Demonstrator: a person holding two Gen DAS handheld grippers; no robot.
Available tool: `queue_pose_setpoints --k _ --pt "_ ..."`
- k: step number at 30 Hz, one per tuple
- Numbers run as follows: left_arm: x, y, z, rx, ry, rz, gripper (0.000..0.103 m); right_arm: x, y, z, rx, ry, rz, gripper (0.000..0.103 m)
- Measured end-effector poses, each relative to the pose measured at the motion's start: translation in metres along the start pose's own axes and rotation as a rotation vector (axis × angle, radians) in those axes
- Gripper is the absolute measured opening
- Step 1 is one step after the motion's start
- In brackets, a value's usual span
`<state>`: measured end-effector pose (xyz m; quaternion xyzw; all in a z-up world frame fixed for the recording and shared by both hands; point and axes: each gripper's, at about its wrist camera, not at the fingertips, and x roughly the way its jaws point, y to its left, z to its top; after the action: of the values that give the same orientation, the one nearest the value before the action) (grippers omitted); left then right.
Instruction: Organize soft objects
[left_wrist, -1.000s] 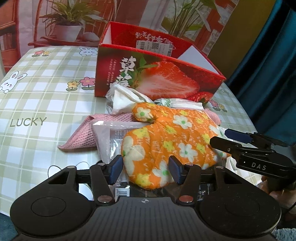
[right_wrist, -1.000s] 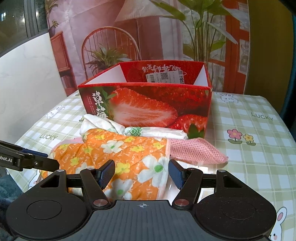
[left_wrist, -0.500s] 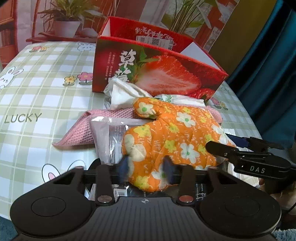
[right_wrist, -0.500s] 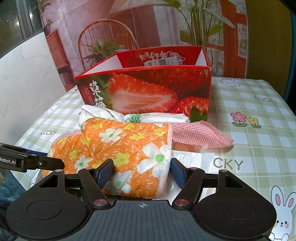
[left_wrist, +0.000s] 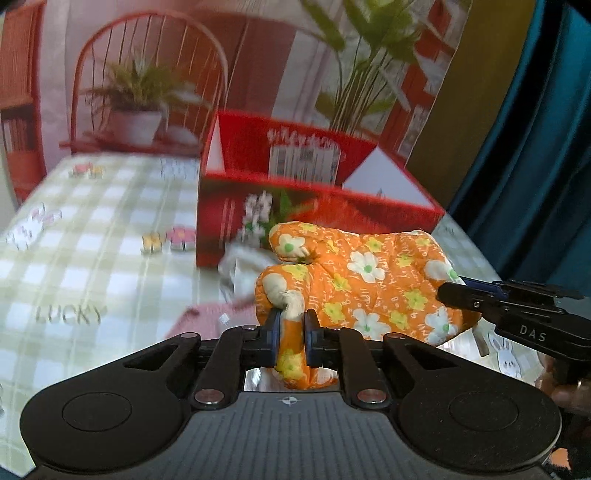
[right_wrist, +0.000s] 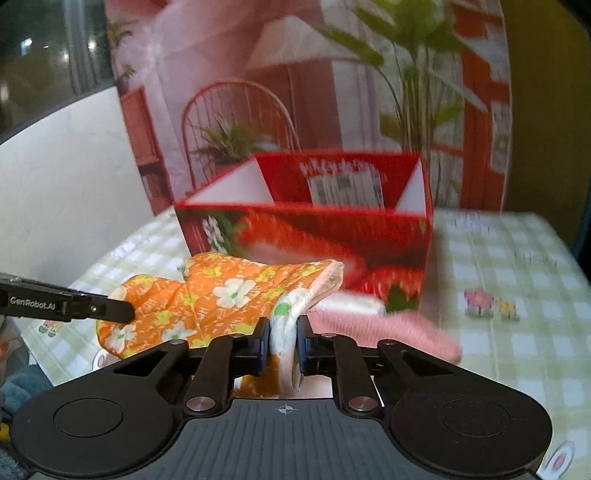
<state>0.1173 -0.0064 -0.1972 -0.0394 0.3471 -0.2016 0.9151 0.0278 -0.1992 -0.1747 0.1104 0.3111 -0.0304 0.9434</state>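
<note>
An orange flowered oven mitt (left_wrist: 369, 273) hangs lifted between both grippers, above the table. My left gripper (left_wrist: 291, 332) is shut on its fingertip end. My right gripper (right_wrist: 282, 338) is shut on its cuff edge (right_wrist: 325, 280). The mitt (right_wrist: 207, 295) sags between them in the right wrist view. Behind it stands the open red strawberry box (left_wrist: 321, 192), also seen in the right wrist view (right_wrist: 303, 229). A pink cloth (right_wrist: 388, 328) and a white cloth (left_wrist: 240, 266) lie on the table in front of the box.
The table has a green checked cloth (left_wrist: 92, 266) with rabbits and flowers. A teal curtain (left_wrist: 535, 147) hangs at the right. A backdrop with a chair and plants (right_wrist: 236, 122) stands behind the box.
Both grippers have shut on the oven mitt and lifted it off the pile. The views have risen and are blurred by motion.
</note>
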Motion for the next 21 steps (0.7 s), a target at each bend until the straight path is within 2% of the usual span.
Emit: queue_pose_setpoints --k 12,17,21 --pt "-0.009 -0.014 0.050 0.059 -0.130 0.008 0.014 -0.007 -0.005 0.054 -0.055 -0.118 -0.006 0.012" --pt "0.008 -0.016 0.091 0.070 -0.182 0.025 0.014 0.010 -0.016 0.087 -0.077 -0.147 -0.016 0.012" --pt "0.030 -0.012 0.119 0.090 -0.191 0.057 0.014 0.034 -0.023 0.114 -0.078 -0.151 -0.021 0.011"
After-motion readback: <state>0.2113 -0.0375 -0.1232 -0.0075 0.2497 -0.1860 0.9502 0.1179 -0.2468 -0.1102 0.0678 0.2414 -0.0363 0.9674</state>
